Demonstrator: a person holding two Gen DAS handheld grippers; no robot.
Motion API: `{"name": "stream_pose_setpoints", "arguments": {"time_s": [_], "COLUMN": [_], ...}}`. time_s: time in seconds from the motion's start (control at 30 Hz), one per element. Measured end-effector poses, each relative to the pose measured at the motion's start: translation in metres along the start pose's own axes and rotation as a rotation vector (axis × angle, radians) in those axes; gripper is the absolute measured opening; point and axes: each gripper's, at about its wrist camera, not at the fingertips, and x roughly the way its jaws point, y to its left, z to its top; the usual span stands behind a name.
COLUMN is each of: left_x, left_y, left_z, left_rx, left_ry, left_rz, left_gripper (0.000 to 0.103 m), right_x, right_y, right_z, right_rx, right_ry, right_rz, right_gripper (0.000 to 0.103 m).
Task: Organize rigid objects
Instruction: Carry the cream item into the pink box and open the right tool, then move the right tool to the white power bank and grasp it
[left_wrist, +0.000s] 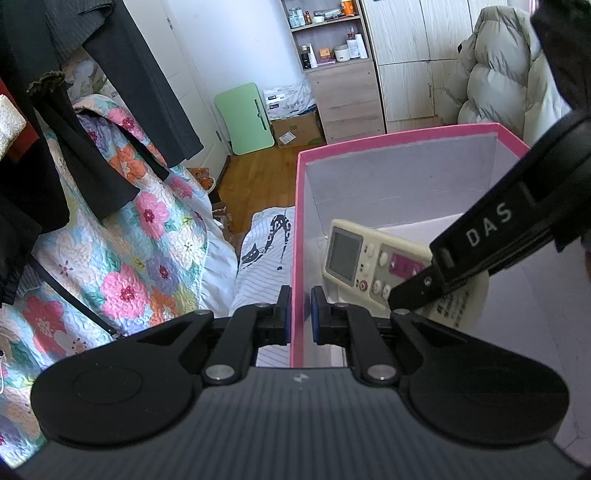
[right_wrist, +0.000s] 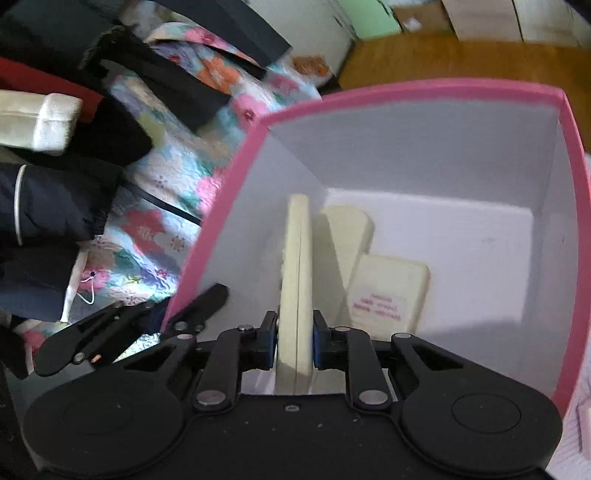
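Note:
My left gripper (left_wrist: 300, 314) is shut on the left wall of an open pink box (left_wrist: 298, 221) with white inside; the wall stands between its blue pads. From the right, my right gripper (left_wrist: 413, 291) reaches into the box, shut on a cream remote control (left_wrist: 347, 254) with a grey screen. The right wrist view shows that remote (right_wrist: 295, 258) edge-on between the pads of the right gripper (right_wrist: 294, 339), low inside the box (right_wrist: 406, 86). A second cream remote (right_wrist: 388, 291) lies back-up on the box floor, with another cream piece (right_wrist: 347, 229) behind it. The left gripper (right_wrist: 173, 317) shows at the box's near-left wall.
The box sits on a bed with a floral quilt (left_wrist: 147, 229) and dark clothes (left_wrist: 74, 147) piled to the left. Beyond are a wooden floor (left_wrist: 258, 173), a green board (left_wrist: 243, 118), a shelf cabinet (left_wrist: 343, 74) and a pale puffer jacket (left_wrist: 506, 74).

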Motion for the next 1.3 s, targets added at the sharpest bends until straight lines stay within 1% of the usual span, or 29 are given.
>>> {"name": "stream_pose_setpoints", "arguments": {"time_s": [0.03,0.1,0.13,0.27,0.4,0.47,0.6,0.67,0.73,0.87,0.97,1.17,1.2,1.3], "left_x": [0.000,0.000,0.001,0.001,0.002,0.002,0.002,0.002,0.002,0.001,0.002,0.001,0.001,0.001], "left_y": [-0.001,0.000,0.000,0.000,-0.002,-0.001,-0.004,-0.006,-0.006,-0.007,-0.011,-0.014,-0.013,-0.013], "left_z": [0.000,0.000,0.000,0.000,0.000,0.000,0.000,0.000,0.001,0.000,0.000,0.000,0.000,-0.001], "left_rx": [0.002,0.008,0.006,0.002,0.018,0.018,0.037,0.042,0.046,0.056,0.081,0.089,0.090,0.084], "left_ry": [0.001,0.001,0.001,0.007,0.007,0.007,0.008,0.008,0.009,0.011,0.014,0.014,0.014,0.009], "left_rz": [0.001,0.009,0.007,0.004,0.012,0.013,0.030,0.035,0.039,0.046,0.064,0.069,0.069,0.066], "left_gripper": [0.010,0.010,0.010,0.010,0.010,0.010,0.011,0.011,0.011,0.012,0.012,0.013,0.013,0.012], "right_x": [0.000,-0.008,-0.013,-0.047,-0.088,-0.108,-0.152,-0.170,-0.185,-0.197,-0.195,-0.170,-0.165,-0.150], "right_y": [-0.001,0.001,0.004,0.023,0.033,0.032,0.019,0.013,0.005,-0.021,-0.040,-0.066,-0.073,-0.088], "right_z": [-0.001,-0.004,-0.006,-0.024,-0.052,-0.066,-0.096,-0.116,-0.134,-0.158,-0.176,-0.195,-0.197,-0.201], "right_rx": [0.016,0.014,0.000,-0.120,-0.230,-0.264,-0.268,-0.288,-0.282,-0.214,-0.164,-0.095,-0.066,0.006], "right_ry": [-0.009,-0.060,-0.094,-0.218,-0.325,-0.342,-0.386,-0.400,-0.410,-0.402,-0.380,-0.332,-0.316,-0.288], "right_rz": [-0.023,-0.096,-0.124,-0.193,-0.173,-0.165,-0.212,-0.248,-0.288,-0.356,-0.391,-0.541,-0.553,-0.540], "right_gripper": [0.029,0.044,0.055,0.055,0.055,0.060,0.060,0.060,0.060,0.060,0.060,0.062,0.062,0.062]}}
